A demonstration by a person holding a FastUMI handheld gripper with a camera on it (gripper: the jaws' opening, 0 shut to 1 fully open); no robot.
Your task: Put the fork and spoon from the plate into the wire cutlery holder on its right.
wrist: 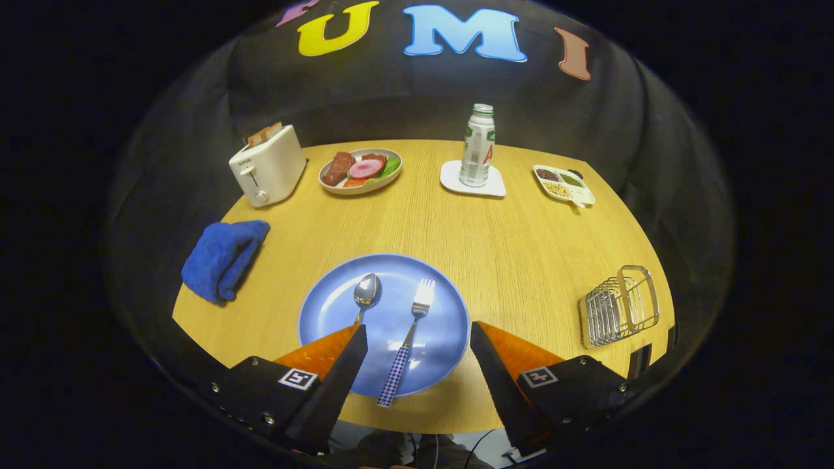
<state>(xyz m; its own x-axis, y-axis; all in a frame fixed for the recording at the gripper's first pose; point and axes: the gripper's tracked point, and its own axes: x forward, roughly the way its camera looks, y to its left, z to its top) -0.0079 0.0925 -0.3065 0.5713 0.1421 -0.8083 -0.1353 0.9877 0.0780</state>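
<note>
A silver metal fork with a blue-and-white checked handle (407, 342) lies on the round blue plate (326, 306), tines pointing away, its handle end overhanging the plate's near rim. Just beside it, a silver spoon (366, 292) lies bowl-up on the same plate; its handle runs under the left finger's tip and is hidden there.

The orange-and-black gripper (418, 333) hangs above the plate's near edge with its fingers spread wide, grasping nothing; the fork's handle sits in the gap between them.

To the plate's right, well apart from it, stands the silver wire cutlery holder (619, 306); its inside is hard to make out.

A crumpled blue cloth (223, 258) lies left of the plate. Beyond, across the round wooden table (508, 241), sit a white toaster (268, 165), an oval dish of food (359, 170), a white bottle on a coaster (477, 146) and a small divided tray (564, 184).
</note>
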